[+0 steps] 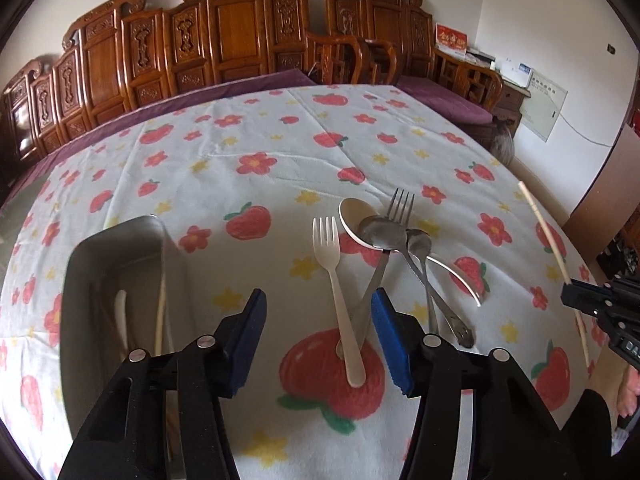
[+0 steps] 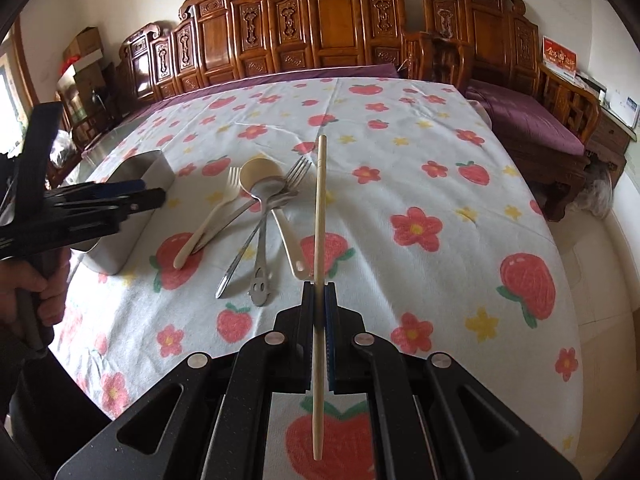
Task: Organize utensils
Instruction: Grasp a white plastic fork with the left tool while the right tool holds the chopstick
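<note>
Right tongs [image 2: 319, 300]: jaws closed tight on one chopstick [image 2: 319, 216], gripped about mid-length, held clear above the tablecloth [image 2: 440, 152], well right of the steel tin [image 2: 132, 208]. Left tongs [image 1: 318, 344]: jaws wide apart, holding nothing, poised just right of tin, over handles of white fork [image 1: 334, 276] & metal spoon [image 1: 380, 236]. Step in hand, prob.: sorting pile into tin; next calls for carrying chopstick left over tin's open top, letting go inside w/ the sticks already there.
</note>
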`<state>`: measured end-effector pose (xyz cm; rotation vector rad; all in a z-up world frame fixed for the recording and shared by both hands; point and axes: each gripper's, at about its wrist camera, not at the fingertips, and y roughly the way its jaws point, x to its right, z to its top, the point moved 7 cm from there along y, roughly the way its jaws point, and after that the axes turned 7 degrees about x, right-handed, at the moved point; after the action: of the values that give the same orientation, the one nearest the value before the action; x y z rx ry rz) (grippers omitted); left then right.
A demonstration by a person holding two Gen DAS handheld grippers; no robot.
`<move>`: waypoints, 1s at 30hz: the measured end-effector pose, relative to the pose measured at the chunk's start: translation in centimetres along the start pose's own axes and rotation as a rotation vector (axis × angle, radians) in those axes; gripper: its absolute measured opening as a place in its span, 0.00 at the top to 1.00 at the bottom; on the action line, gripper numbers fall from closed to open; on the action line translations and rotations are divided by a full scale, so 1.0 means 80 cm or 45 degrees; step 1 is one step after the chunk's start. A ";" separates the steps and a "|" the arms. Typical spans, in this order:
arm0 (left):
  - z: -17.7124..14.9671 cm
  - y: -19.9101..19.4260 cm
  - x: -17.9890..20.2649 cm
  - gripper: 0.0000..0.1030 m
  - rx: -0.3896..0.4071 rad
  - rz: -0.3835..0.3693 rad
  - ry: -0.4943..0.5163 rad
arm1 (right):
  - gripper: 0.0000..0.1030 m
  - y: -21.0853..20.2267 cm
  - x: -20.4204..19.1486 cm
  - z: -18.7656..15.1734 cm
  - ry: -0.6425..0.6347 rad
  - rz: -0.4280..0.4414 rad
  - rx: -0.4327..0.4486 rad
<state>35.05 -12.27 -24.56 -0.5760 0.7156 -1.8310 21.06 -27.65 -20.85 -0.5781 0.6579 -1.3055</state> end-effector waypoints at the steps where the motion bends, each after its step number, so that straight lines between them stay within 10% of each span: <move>1: 0.000 0.007 0.001 0.52 -0.011 0.000 -0.001 | 0.94 0.003 0.001 -0.001 -0.003 0.001 -0.005; 22: -0.018 0.094 0.015 0.93 -0.215 0.050 -0.012 | 0.94 0.012 -0.004 0.003 -0.011 0.027 -0.008; 30: -0.013 0.062 0.000 0.94 -0.177 0.090 -0.009 | 0.94 0.005 -0.008 0.008 -0.013 0.040 0.009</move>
<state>37.58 -13.42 -28.79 -0.6389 0.8528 -1.7224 21.71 -26.96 -20.59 -0.5661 0.6517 -1.2745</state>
